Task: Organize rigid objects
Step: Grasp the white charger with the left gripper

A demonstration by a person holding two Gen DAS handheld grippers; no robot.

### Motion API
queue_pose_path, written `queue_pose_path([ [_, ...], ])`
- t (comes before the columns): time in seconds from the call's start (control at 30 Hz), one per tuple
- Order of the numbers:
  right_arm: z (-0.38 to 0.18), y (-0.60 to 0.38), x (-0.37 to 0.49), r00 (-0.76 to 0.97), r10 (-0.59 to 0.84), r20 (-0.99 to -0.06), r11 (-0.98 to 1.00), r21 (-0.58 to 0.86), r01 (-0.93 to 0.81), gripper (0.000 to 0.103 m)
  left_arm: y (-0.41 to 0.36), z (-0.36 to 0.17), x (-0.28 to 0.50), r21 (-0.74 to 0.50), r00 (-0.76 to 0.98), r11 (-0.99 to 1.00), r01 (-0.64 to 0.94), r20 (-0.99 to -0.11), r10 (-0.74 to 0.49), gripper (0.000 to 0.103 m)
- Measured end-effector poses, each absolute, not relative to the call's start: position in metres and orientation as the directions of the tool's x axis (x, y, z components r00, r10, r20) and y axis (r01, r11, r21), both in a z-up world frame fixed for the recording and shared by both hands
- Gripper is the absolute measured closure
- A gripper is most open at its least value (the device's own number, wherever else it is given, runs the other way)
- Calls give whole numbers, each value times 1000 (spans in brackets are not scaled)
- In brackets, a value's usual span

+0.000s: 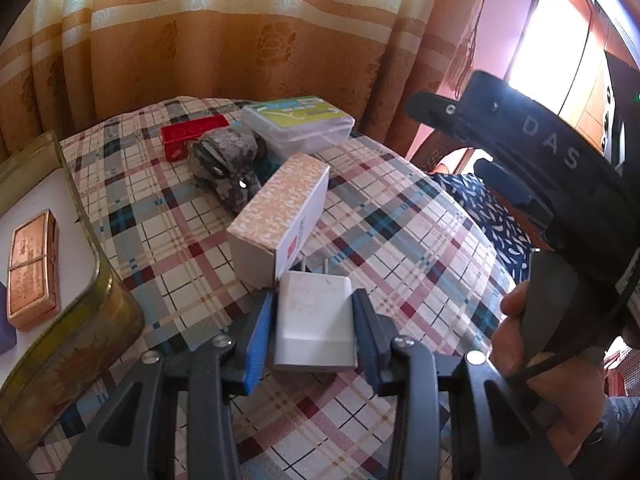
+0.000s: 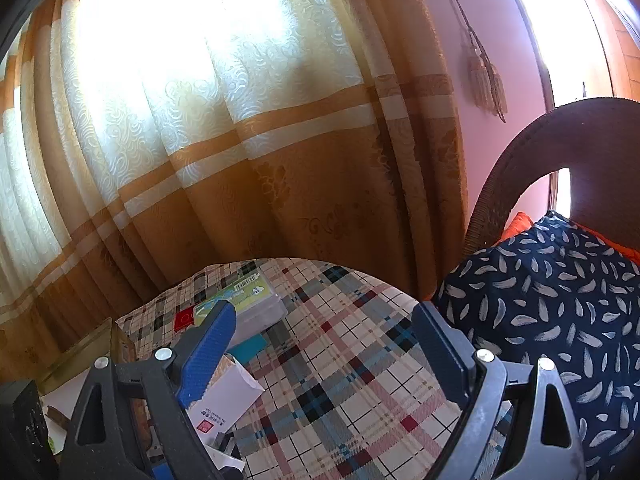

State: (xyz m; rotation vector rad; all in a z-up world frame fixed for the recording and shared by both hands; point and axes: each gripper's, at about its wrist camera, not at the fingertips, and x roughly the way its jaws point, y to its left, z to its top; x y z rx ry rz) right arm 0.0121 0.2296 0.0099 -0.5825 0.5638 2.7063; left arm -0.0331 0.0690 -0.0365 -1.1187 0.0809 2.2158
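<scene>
My left gripper [image 1: 316,320] clamps the white plastic plug charger [image 1: 314,320]; next, the gold tin tray [image 1: 80,320] lower left (right gripper [image 2: 320,356] open, idle).

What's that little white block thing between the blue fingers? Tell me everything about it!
It's a white charger plug, a smooth plastic block with rounded corners. Two metal prongs stick out of its far end, pointing toward the long cardboard box right behind it. It lies flat on the checked tablecloth. The left tool has one finger on each side of it, close against its sides, though a firm squeeze can't be confirmed.
</scene>
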Motion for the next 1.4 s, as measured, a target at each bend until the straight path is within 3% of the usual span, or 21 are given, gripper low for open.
queue_pose_path([
  [1.23, 8, 229, 11, -856, 222, -467, -869, 303, -391, 11, 68, -28, -27, -194, -493, -807, -558, -704, 510, 66],
  [1.4, 4, 233, 13, -826, 214, -521, -854, 311, -418, 11, 67, -30, -28, -202, -490, -810, -551, -707, 510, 66],
])
